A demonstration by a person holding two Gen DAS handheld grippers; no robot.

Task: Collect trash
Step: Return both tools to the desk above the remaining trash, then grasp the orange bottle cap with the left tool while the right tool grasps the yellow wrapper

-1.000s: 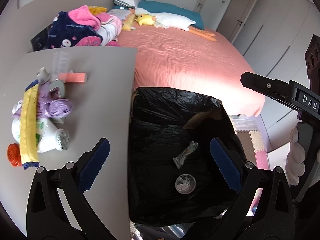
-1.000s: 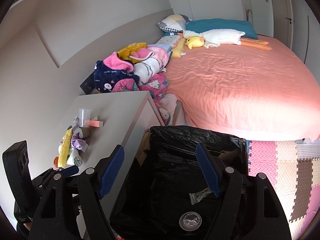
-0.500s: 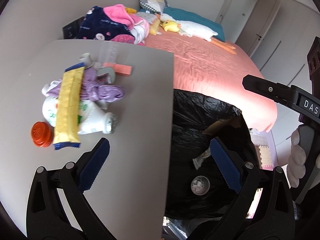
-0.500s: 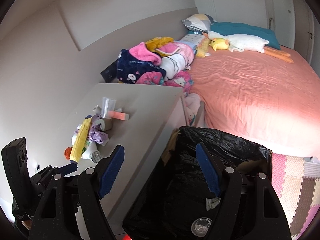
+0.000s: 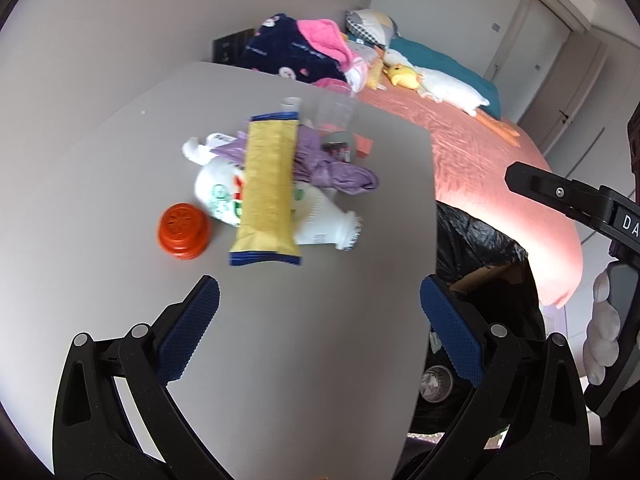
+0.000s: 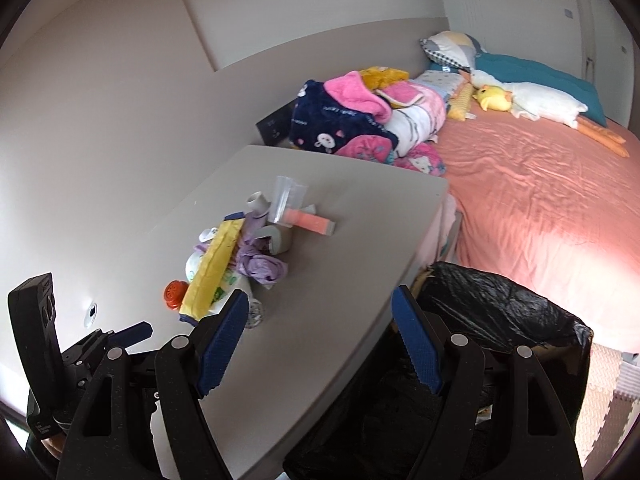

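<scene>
Trash lay heaped on the grey tabletop (image 5: 120,168), a long yellow wrapper (image 5: 269,184) across a white plastic bottle (image 5: 320,224); left gripper (image 5: 320,300) tilted downward above bare tabletop, fingers wide, empty; right gripper (image 6: 320,320) likewise wide, straddling the table edge beside the black bin bag (image 6: 500,312).

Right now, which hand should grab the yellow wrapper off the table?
Probably the left. The left gripper has open fingers and faces the yellow wrapper head-on. The right gripper, also open, sits over the table edge beside the black trash bag.
</scene>
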